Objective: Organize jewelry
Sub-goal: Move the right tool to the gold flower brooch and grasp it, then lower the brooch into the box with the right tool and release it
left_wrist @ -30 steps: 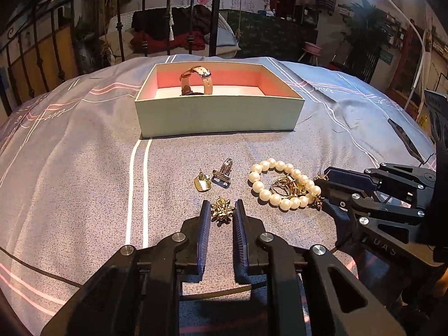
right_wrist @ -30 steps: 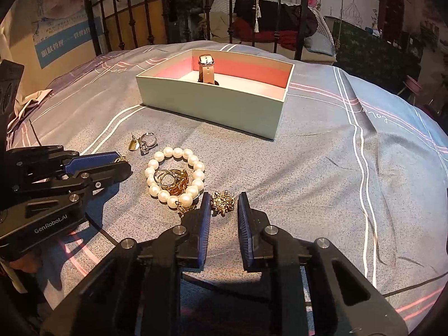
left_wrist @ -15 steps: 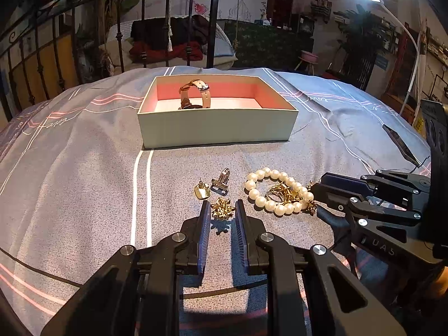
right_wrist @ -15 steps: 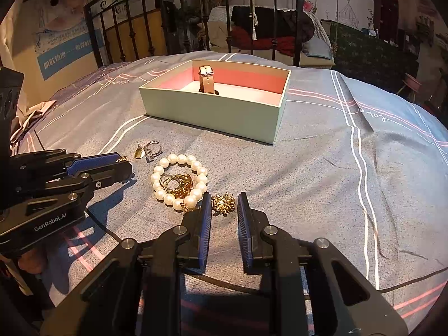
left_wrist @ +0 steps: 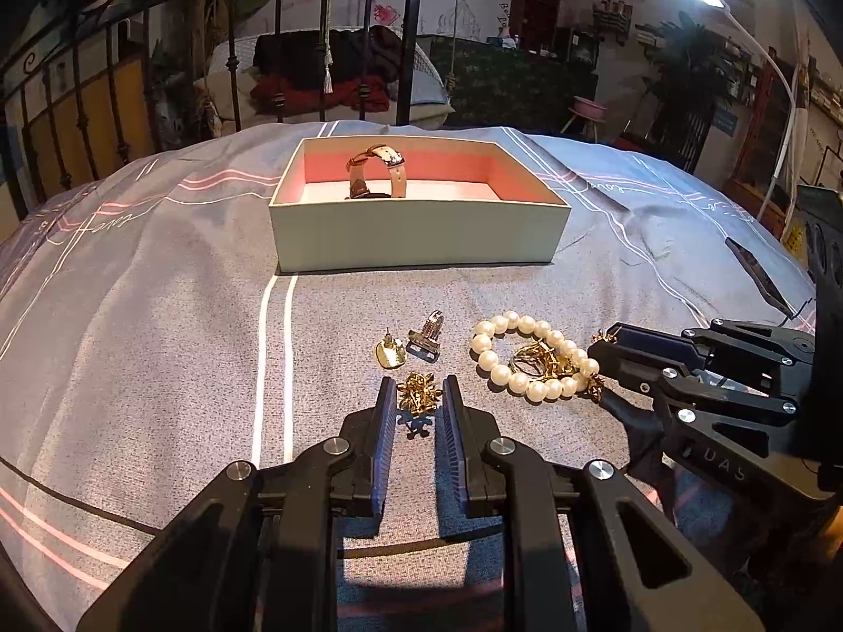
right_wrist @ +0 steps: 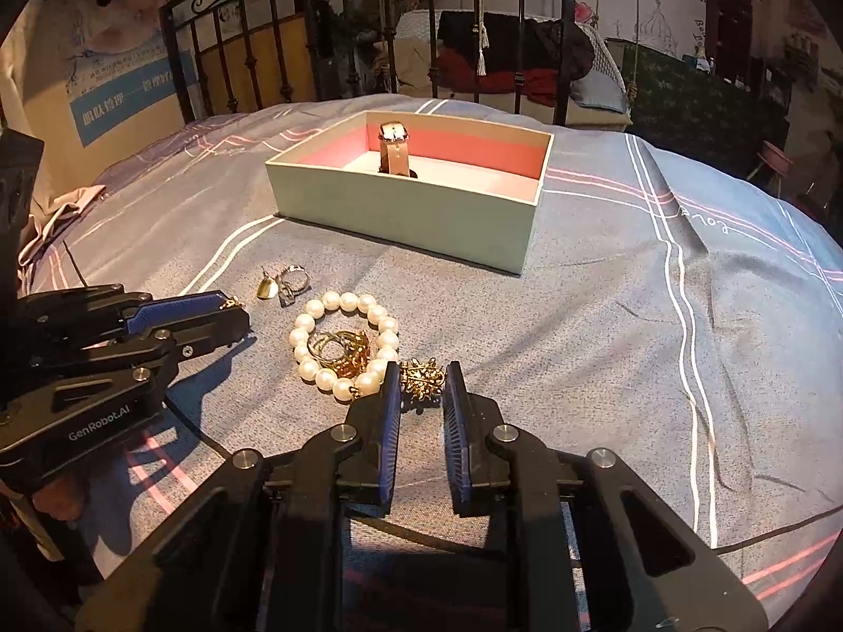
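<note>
- Our left gripper (left_wrist: pixel 419 400) pinched a gold brooch (left_wrist: pixel 418 394) at its tips, lifted off the bedspread (left_wrist: pixel 158 342), nearer us than the box (left_wrist: pixel 419 234).
- Our right gripper (right_wrist: pixel 421 387) was closing, its pads against a second gold brooch (right_wrist: pixel 421 376).
- A pearl bracelet (right_wrist: pixel 342 350) lay in front of the box, around gold rings (right_wrist: pixel 340 350).
- An earring (left_wrist: pixel 391 354) and a silver ring (left_wrist: pixel 428 334) lay left of the bracelet.
- A watch (left_wrist: pixel 375 171) stood inside the box.

An open pale-green cardboard box (left_wrist: pixel 419 231) (pink-lined) holds an upright tan-strapped watch (left_wrist: pixel 375 171); a white pearl bracelet (left_wrist: pixel 527 355) lies nearby.
</note>
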